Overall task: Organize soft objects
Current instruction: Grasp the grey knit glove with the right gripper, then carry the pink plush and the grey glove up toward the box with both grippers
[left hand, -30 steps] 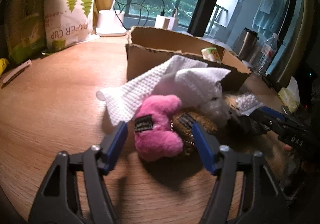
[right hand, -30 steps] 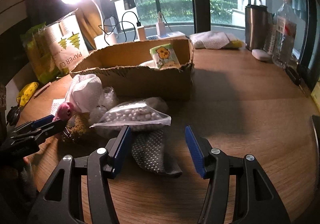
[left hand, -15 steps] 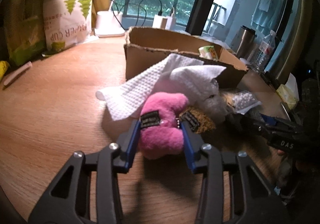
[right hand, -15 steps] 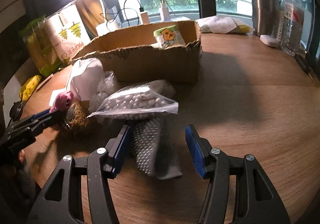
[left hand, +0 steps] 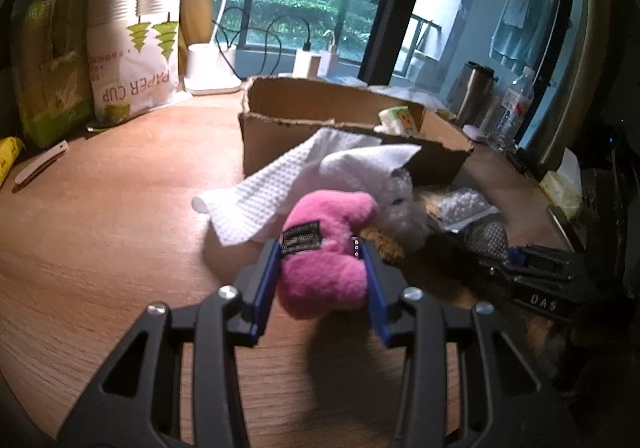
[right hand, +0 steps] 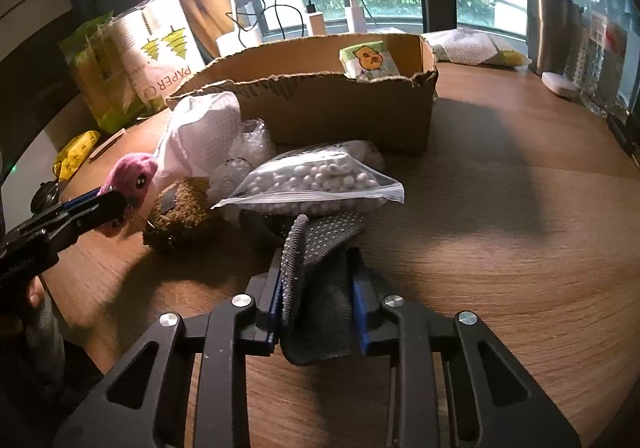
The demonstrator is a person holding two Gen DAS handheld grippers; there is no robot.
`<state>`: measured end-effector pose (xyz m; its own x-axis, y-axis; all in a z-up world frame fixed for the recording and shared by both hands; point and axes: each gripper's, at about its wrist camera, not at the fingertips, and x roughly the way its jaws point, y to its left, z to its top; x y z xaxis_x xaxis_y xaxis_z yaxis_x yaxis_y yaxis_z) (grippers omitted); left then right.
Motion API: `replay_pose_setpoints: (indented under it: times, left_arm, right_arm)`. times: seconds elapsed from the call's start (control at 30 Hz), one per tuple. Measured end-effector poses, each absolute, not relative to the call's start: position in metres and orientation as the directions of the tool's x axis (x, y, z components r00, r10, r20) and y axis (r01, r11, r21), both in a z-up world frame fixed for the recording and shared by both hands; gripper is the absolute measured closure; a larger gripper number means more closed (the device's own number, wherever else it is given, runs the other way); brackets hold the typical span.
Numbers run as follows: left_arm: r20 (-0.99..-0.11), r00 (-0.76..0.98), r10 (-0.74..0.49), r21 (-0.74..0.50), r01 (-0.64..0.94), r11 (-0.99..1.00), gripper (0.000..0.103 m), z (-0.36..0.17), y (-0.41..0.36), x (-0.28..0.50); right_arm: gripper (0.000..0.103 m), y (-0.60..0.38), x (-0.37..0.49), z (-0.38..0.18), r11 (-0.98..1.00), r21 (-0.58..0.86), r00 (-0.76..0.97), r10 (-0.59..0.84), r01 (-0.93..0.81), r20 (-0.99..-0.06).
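Note:
My left gripper (left hand: 319, 252) is shut on a pink plush toy (left hand: 324, 268), its blue pads pressing both sides; the toy hangs slightly above the wooden table (left hand: 100, 248). In the right wrist view the same toy (right hand: 134, 172) shows at the left, in the left gripper (right hand: 108, 204). My right gripper (right hand: 316, 260) is shut on a grey dotted sock (right hand: 320, 232), which is bunched up between the pads. Behind lie a bag of white beads (right hand: 316, 184), a brown plush (right hand: 180, 208), a white cloth (left hand: 260, 196) and bubble wrap (right hand: 248, 152). An open cardboard box (right hand: 320, 108) stands beyond them.
A tissue pack (right hand: 370, 60) stands inside the box. A paper cup pack (left hand: 132, 48) and a green package (left hand: 52, 60) stand at the back left beside a white lamp base (left hand: 208, 68). A steel tumbler (right hand: 548, 28) and a water bottle (right hand: 604, 28) stand at the back right.
The left gripper closed onto the pink toy and raised it slightly. The right gripper closed on the grey sock, bunching it up between the pads.

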<state>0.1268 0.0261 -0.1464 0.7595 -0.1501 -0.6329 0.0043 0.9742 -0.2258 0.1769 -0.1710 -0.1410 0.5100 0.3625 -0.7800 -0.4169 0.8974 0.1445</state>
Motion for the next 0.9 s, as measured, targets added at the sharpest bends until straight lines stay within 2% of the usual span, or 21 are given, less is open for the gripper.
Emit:
replay_pose_setpoints:
  times: [0.9]
  left_arm:
    - [-0.536,0.825,-0.181,-0.22,0.071,0.973,0.062,-0.1,0.019,0.114]
  right_arm:
    - [0.075,-0.152,0.154,-0.061,0.844,0.109,0.604,0.459,-0.525,-0.651]
